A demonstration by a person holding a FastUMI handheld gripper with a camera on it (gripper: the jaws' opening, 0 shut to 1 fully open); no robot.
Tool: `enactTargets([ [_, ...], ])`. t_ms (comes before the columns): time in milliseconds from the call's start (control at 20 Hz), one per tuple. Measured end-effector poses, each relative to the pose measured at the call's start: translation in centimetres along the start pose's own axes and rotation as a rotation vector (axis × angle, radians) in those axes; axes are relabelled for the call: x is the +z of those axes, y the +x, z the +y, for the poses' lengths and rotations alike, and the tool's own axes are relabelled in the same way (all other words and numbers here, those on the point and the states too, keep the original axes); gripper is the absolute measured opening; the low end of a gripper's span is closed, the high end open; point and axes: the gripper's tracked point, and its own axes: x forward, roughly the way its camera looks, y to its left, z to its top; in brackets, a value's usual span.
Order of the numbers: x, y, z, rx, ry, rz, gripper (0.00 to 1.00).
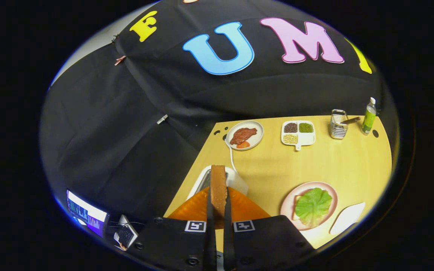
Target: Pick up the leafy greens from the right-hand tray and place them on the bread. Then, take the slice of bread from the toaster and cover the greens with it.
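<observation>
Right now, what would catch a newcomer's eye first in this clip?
The slice of bread stands edge-on, clamped between the gripper fingers, lifted above the white toaster. To the right, the leafy greens already lie on bread on the pink plate.

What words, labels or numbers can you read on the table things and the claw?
Bottle label: too small to read.
Screen beside the claw: too blurred to read.
Claw, shut on the bread slice: two square pattern markers, no words.
</observation>
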Motion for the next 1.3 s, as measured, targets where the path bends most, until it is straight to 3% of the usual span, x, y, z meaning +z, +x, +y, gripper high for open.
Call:
enactTargets([
  [500,-4.2,-1.2,-14.8,-0.139,0.051,0.031,0.12],
  [900,-8.7,3.3,-19.2,-0.103,0.168,0.112,0.12],
  [1300,-11.5,5.8,-26.1,-0.26,0.094,0.196,0.12],
])
